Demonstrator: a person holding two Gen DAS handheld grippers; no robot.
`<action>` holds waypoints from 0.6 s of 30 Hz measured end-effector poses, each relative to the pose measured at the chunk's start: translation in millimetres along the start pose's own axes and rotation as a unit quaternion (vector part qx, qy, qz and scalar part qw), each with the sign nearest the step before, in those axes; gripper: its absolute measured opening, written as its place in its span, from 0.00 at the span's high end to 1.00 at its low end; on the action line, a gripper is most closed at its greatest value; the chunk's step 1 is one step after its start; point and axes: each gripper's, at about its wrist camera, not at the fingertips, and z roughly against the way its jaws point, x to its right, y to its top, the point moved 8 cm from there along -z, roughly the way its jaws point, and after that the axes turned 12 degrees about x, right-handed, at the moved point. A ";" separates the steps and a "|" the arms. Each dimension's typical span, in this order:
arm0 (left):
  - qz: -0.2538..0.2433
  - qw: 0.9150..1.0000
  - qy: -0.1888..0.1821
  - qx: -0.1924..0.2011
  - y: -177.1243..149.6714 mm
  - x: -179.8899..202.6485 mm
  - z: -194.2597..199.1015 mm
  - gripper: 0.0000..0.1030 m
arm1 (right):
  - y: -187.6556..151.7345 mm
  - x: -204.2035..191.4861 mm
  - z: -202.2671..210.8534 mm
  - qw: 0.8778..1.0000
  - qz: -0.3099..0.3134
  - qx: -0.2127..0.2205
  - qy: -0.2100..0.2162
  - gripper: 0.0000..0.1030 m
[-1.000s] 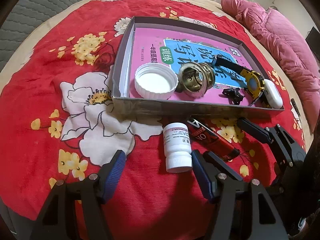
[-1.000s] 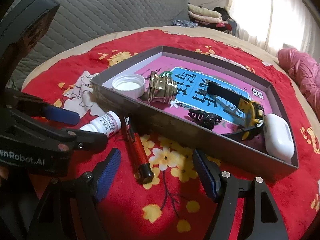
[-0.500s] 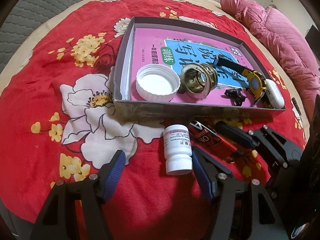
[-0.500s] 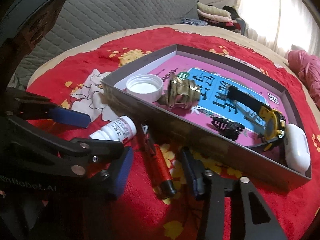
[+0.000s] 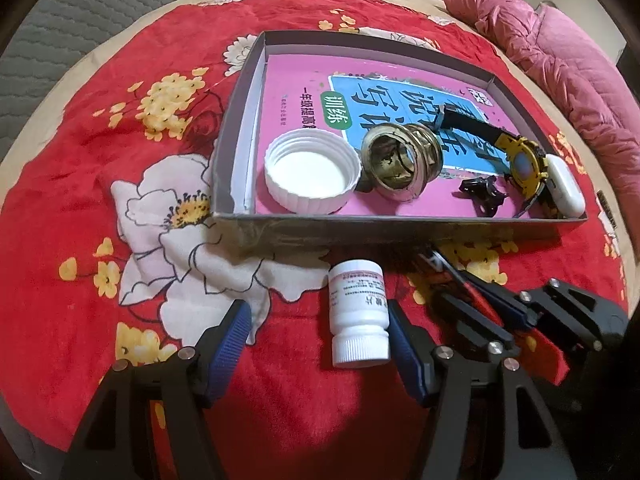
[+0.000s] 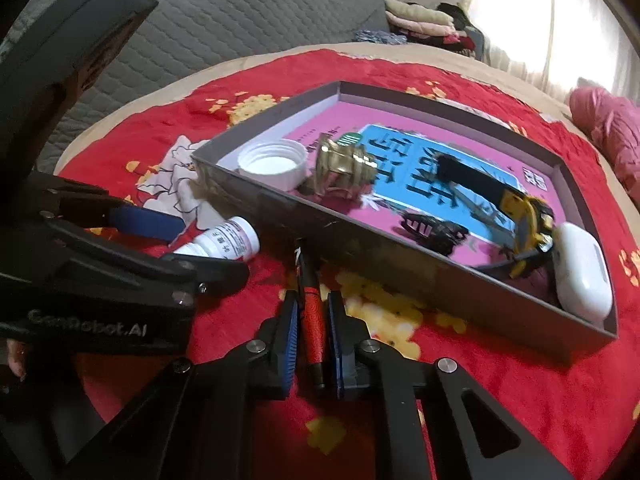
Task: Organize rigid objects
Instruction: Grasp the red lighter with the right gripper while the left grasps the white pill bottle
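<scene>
A red and black lighter (image 6: 311, 320) lies on the red floral cloth just in front of the grey box (image 5: 400, 232). My right gripper (image 6: 312, 304) is closing its jaws on it, and both blue pads press its sides. A white pill bottle (image 5: 358, 312) lies on its side between the fingers of my left gripper (image 5: 318, 320), close to the right finger. That gripper stands open and apart from the bottle. In the left wrist view the right gripper (image 5: 500, 308) covers most of the lighter (image 5: 452, 272).
The box holds a pink book (image 5: 304, 92), a white cap (image 5: 310, 176), a brass fitting (image 5: 400, 166), a yellow watch (image 5: 520, 160), a black clip (image 5: 482, 192) and a white earbud case (image 5: 564, 184). A pink quilt (image 5: 560, 52) lies at the far right; a grey sofa (image 6: 240, 12) stands behind.
My right gripper went from wide open beside the lighter to shut around it, moving in over it. The left gripper and the bottle stayed where they were.
</scene>
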 end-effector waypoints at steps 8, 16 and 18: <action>-0.018 1.000 0.017 0.010 4.2 2.6 -4.8 0.63 | -6.8 19.5 13.5 0.999 -0.040 -0.003 -0.010 0.87; -0.011 1.000 0.004 0.015 3.7 -4.8 1.5 0.74 | -6.9 24.5 23.5 0.998 -0.064 -0.002 -0.011 0.87; -0.001 1.000 -0.003 0.018 3.1 -7.1 5.1 0.74 | -5.5 25.6 24.8 0.997 -0.074 -0.001 -0.007 0.87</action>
